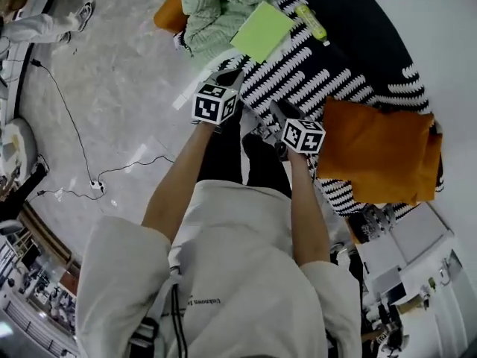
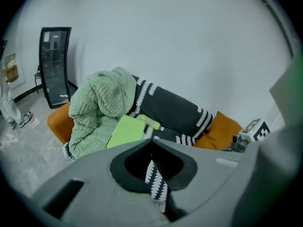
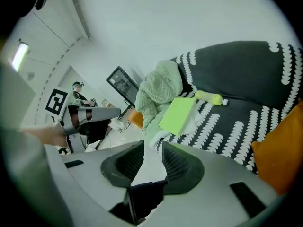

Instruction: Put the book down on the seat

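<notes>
The light green book (image 1: 261, 31) (image 2: 126, 130) (image 3: 178, 115) lies flat on the seat (image 1: 350, 58), a black sofa with white scallop print, beside a green knitted blanket (image 1: 216, 6). No gripper touches the book. My left gripper (image 1: 228, 77) (image 2: 151, 140) hovers short of the sofa's front edge, its jaw tips together with nothing between them. My right gripper (image 1: 279, 112) (image 3: 152, 145) hangs beside it, jaws apart and empty. Each gripper shows in the other's view: the right gripper (image 2: 251, 131) and the left gripper (image 3: 71, 110).
A yellow-green bottle (image 1: 311, 21) lies on the seat just past the book. An orange cushion (image 1: 376, 151) sits at the sofa's right end, another orange one (image 2: 59, 119) at its left. A cable (image 1: 74, 125) runs over the marble floor. A person's legs (image 1: 37, 24) stand far left.
</notes>
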Action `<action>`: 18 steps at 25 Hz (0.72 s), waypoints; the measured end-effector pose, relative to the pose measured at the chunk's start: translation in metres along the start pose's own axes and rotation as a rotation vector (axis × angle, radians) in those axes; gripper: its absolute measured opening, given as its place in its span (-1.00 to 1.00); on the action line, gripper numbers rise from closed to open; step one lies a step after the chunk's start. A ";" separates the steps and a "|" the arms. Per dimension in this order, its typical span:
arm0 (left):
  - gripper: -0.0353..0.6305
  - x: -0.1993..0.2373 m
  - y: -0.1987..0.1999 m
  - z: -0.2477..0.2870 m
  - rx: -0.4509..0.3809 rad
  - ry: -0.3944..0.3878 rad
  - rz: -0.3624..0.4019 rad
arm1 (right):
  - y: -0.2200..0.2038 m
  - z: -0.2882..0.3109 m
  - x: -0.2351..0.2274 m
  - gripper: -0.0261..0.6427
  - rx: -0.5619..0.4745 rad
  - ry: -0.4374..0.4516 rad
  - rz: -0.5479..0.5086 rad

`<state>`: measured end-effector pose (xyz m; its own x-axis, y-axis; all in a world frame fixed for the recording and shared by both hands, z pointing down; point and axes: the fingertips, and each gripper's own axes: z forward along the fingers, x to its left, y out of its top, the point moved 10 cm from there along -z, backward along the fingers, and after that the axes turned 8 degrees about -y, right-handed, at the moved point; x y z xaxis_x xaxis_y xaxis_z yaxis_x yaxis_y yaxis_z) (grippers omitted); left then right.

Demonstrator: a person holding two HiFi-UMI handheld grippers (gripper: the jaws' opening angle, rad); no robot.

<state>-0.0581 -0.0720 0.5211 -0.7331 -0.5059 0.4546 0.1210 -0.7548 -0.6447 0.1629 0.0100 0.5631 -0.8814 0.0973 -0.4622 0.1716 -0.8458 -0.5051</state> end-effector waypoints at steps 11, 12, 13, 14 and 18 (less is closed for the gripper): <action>-0.89 -0.088 -0.015 -0.056 -0.036 0.028 0.065 | 0.000 -0.074 0.049 -0.61 -0.117 0.018 -0.045; -0.89 -0.089 -0.017 -0.057 -0.035 0.045 0.076 | 0.000 -0.075 0.052 -0.63 -0.111 0.014 -0.091; -0.89 -0.088 -0.019 -0.056 -0.028 0.066 0.089 | 0.002 -0.076 0.053 -0.67 -0.108 0.010 -0.135; -0.89 -0.086 -0.018 -0.055 -0.020 0.088 0.097 | 0.005 -0.077 0.054 -0.71 -0.110 0.006 -0.168; -0.89 -0.086 -0.006 -0.064 -0.048 0.123 0.072 | 0.016 -0.087 0.054 -0.79 -0.126 -0.016 -0.222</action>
<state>-0.0384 0.0024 0.4466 -0.8002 -0.5012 0.3295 0.1466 -0.6962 -0.7028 0.1557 0.0475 0.4669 -0.9104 0.2637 -0.3188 0.0258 -0.7329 -0.6798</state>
